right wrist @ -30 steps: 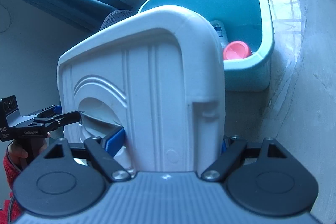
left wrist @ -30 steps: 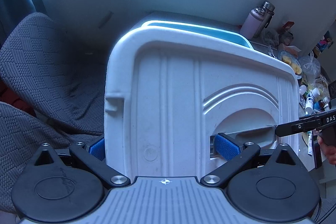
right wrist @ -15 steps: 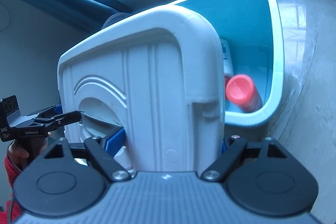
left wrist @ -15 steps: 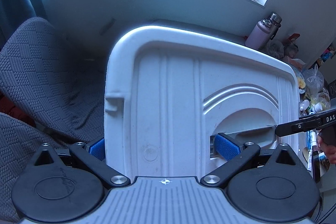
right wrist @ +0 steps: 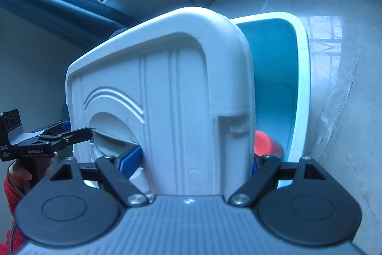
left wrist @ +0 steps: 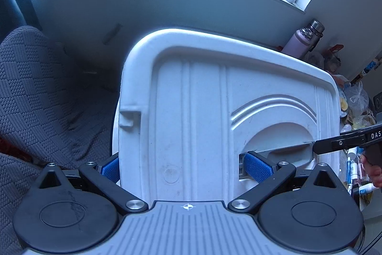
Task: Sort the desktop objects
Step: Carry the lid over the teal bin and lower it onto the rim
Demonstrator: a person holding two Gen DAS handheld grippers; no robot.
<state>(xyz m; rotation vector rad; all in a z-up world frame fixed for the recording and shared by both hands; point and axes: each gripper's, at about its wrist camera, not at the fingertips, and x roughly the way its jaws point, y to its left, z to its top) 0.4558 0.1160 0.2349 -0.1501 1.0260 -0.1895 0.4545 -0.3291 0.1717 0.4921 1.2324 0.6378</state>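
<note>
A white plastic lid [left wrist: 203, 111] fills both views, held tilted on edge between the two grippers. My left gripper [left wrist: 183, 165] is shut on one half of it, one blue pad [left wrist: 256, 165] in the handle recess. My right gripper [right wrist: 194, 157] is shut on the other half [right wrist: 167, 99], its blue pad [right wrist: 131, 157] in the same recess. The blue storage box [right wrist: 274, 78] with a white rim lies right behind the lid in the right wrist view. A red-capped bottle [right wrist: 265, 145] lies inside it.
A grey patterned chair [left wrist: 43, 111] is at the left. A pink flask [left wrist: 303, 40] and cluttered small items [left wrist: 353, 99] stand at the far right of the desk. The grey desktop [right wrist: 346, 87] stretches right of the box. A window sill runs behind.
Both grippers have carried the lid closer over the box; the box's opening is now largely covered and the red-capped bottle is almost hidden behind the lid.
</note>
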